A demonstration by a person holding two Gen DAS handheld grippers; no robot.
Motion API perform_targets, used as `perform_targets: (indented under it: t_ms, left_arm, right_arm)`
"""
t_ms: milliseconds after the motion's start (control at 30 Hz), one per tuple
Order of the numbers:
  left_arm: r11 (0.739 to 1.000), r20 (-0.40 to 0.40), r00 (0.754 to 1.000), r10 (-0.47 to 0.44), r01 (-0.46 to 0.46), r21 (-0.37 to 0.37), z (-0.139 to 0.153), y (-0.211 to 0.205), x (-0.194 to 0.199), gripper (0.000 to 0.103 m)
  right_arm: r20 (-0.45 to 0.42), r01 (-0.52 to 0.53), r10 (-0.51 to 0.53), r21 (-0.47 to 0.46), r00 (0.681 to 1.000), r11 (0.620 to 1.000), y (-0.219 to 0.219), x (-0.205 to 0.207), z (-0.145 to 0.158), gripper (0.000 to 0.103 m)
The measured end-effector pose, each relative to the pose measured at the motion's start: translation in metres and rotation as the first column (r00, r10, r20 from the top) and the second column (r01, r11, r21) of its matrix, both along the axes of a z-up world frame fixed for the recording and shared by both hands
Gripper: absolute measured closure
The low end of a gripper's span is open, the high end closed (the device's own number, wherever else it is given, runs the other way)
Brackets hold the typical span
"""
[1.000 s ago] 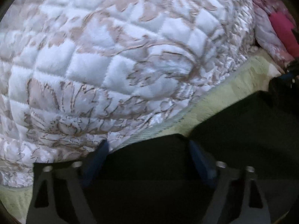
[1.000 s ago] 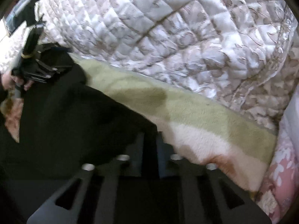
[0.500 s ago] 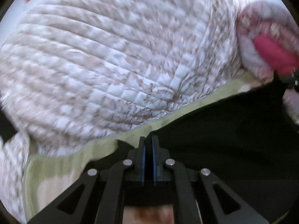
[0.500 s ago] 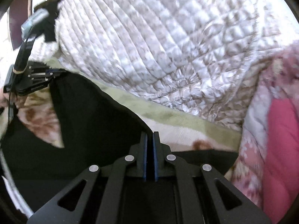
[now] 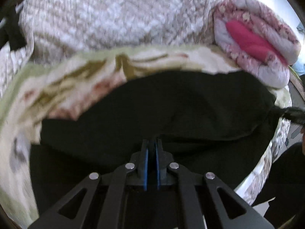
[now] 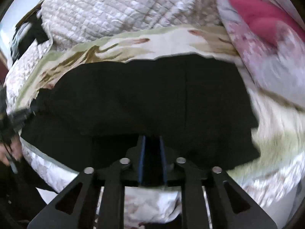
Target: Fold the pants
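Black pants point(image 5: 152, 105) lie folded on a floral blanket point(image 5: 76, 80) beside a quilt point(image 5: 114, 15). Left gripper point(image 5: 152, 143) is pinched narrow on the pants' near edge. Right gripper point(image 6: 152, 139) has just been parting, cloth between its blue pads point(image 6: 142, 152).

The left claw point(image 5: 152, 148) is matte black, with 2 slim fingers faced in blue pads point(image 5: 146, 164); 4 round silver screw heads sit across its angled black linkage arms, which have triangular cut-outs; the right claw point(image 6: 152, 145) is built the same, black with blue-lined fingers point(image 6: 141, 158) and 4 silver screws.
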State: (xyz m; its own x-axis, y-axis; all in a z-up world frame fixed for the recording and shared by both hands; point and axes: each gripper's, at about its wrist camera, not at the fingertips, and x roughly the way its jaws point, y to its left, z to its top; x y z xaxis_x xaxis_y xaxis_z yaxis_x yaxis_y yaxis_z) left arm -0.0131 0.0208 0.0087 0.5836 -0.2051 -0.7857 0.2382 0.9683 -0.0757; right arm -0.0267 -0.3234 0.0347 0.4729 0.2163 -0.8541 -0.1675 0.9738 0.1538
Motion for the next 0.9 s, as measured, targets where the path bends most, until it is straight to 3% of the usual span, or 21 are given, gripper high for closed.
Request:
perform_targets:
  t_ms: [33, 100, 133, 167, 200, 233, 367, 500, 700, 833, 900]
  left_arm:
    - [1.0, -0.008, 1.0, 0.012, -0.012, -0.016, -0.001, 0.002, -0.003, 0.091]
    - [0.998, 0.005, 0.999, 0.034, -0.033, -0.061, 0.003, 0.009, -0.011, 0.088]
    - [0.996, 0.013, 0.999, 0.044, -0.043, -0.08, 0.006, 0.012, -0.015, 0.085]
    - [0.994, 0.021, 0.998, 0.056, -0.054, -0.096, 0.006, 0.015, -0.02, 0.076]
    - [0.991, 0.029, 0.997, 0.074, -0.07, -0.116, 0.008, 0.019, -0.023, 0.067]
    - [0.987, 0.037, 0.995, 0.095, -0.089, -0.135, 0.009, 0.024, -0.026, 0.064]
    - [0.965, 0.058, 0.979, 0.193, -0.179, -0.192, 0.012, 0.044, -0.031, 0.054]
    - [0.961, 0.102, 0.962, 0.252, -0.237, -0.143, 0.015, 0.05, -0.025, 0.052]
    - [0.926, 0.051, 0.935, 0.351, -0.339, -0.166, 0.013, 0.065, -0.006, 0.04]
    - [0.931, 0.001, 0.936, 0.352, -0.35, -0.108, 0.002, 0.054, 0.015, 0.04]
    - [0.931, 0.004, 0.931, 0.364, -0.364, -0.025, -0.006, 0.042, 0.028, 0.04]
  right_arm:
    - [0.031, 0.023, -0.024, 0.017, 0.999, 1.0, -0.005, -0.005, 0.011, 0.079]
    - [0.166, 0.087, -0.098, 0.069, 0.981, 0.994, -0.019, -0.018, 0.049, 0.056]
    - [0.244, 0.121, -0.142, 0.096, 0.959, 0.988, -0.026, -0.024, 0.067, 0.034]
    - [0.329, 0.167, -0.201, 0.13, 0.923, 0.977, -0.036, -0.033, 0.082, 0.028]
    - [0.359, 0.182, -0.224, 0.147, 0.906, 0.972, -0.039, -0.037, 0.086, 0.028]
    - [0.376, 0.188, -0.237, 0.161, 0.896, 0.969, -0.042, -0.041, 0.084, 0.028]
    - [0.228, 0.211, -0.247, 0.174, 0.942, 0.962, -0.036, -0.039, 0.033, 0.028]
    - [0.13, 0.231, -0.257, 0.185, 0.958, 0.955, -0.03, -0.036, -0.001, 0.028]
    - [0.085, 0.331, -0.356, 0.22, 0.931, 0.918, -0.046, -0.026, -0.015, 0.028]
    - [0.072, 0.368, -0.395, 0.247, 0.916, 0.896, -0.053, -0.023, -0.02, 0.028]
    - [0.08, 0.38, -0.41, 0.25, 0.909, 0.891, -0.056, -0.025, -0.019, 0.028]
